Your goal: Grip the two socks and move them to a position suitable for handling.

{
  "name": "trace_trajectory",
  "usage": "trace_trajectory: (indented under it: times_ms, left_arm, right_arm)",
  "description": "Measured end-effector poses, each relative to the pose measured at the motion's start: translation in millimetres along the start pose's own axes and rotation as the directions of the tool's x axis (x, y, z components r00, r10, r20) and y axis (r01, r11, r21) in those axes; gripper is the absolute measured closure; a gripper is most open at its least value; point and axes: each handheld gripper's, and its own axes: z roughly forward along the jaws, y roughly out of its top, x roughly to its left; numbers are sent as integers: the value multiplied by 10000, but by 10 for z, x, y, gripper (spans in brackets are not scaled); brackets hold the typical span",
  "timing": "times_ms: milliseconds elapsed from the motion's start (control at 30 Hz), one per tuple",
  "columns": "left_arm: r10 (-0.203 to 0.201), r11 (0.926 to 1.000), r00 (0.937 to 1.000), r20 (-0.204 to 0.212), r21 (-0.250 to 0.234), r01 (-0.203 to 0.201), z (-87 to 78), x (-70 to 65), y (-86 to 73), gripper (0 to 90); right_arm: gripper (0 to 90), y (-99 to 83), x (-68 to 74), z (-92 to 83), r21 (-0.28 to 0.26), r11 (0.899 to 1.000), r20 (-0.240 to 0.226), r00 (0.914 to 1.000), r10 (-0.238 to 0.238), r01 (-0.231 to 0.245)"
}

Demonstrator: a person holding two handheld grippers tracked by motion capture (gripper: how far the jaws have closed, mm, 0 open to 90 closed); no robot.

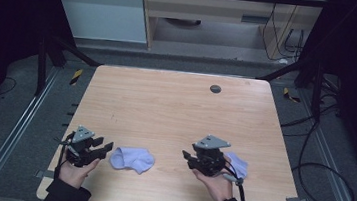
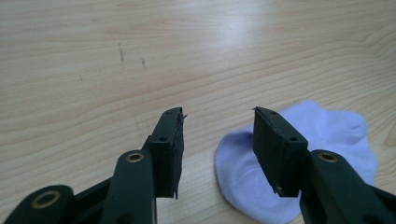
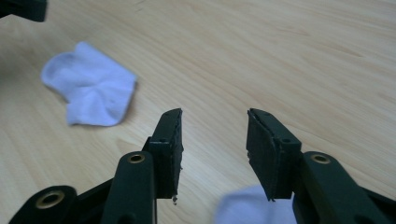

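Note:
Two pale lilac socks lie on the wooden table (image 1: 175, 110). One sock (image 1: 132, 159) (image 2: 331, 133) (image 3: 91, 91) lies crumpled between the two hands. My left gripper (image 1: 105, 146) (image 2: 218, 112) points at it from its left, open, and the sock lies just past and beneath one jaw, with nothing between the pads. The second sock (image 1: 238, 163) (image 3: 245, 207) lies under and behind my right gripper (image 1: 186, 157) (image 3: 213, 112). That gripper points left toward the first sock, open, with bare wood between its jaws.
A dark round plug (image 1: 215, 89) sits in the table near its far edge. Both hands are close to the table's near edge. Black frame bars stand at the far corners, and cables (image 1: 311, 159) lie on the floor to the right.

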Motion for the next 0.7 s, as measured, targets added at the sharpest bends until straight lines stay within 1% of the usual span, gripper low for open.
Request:
trace_trajectory:
  times_ms: [100, 200, 267, 367, 433, 567, 633, 700]
  left_arm:
    - [55, 9999, 10000, -17, 131, -55, 8, -9, -25, 543]
    - [213, 9992, 9998, -37, 340, -212, 27, -24, -62, 554]
    - [257, 9986, 9996, -99, 456, -252, 37, -23, -85, 559]
    - [158, 9974, 9999, -45, 705, -155, 68, -24, -131, 576]
    - [158, 9966, 9999, -60, 811, -152, 88, -23, -148, 581]
    - [181, 9949, 9997, -160, 993, -164, 132, -36, -175, 584]
    - [273, 9938, 9994, -193, 1081, -251, 148, -41, -180, 581]
    - [318, 9926, 9993, -176, 1177, -296, 164, -52, -185, 574]
  right_arm:
    - [574, 30, 143, 122, 163, 9996, -332, 9992, -240, 246]
    - [582, 61, 303, 260, 389, 9979, -638, 9967, -492, 518]
    - [588, 83, 398, 342, 426, 9970, -866, 9944, -605, 644]
    - [601, 103, 547, 473, 441, 9967, -1270, 9899, -626, 687]
    - [607, 103, 640, 558, 516, 9950, -1484, 9859, -771, 855]
    - [624, 95, 792, 704, 660, 9914, -1734, 9797, -1002, 1131]
    - [631, 92, 857, 776, 681, 9905, -1889, 9764, -1044, 1191]
    - [634, 83, 903, 832, 736, 9896, -1952, 9749, -1069, 1233]
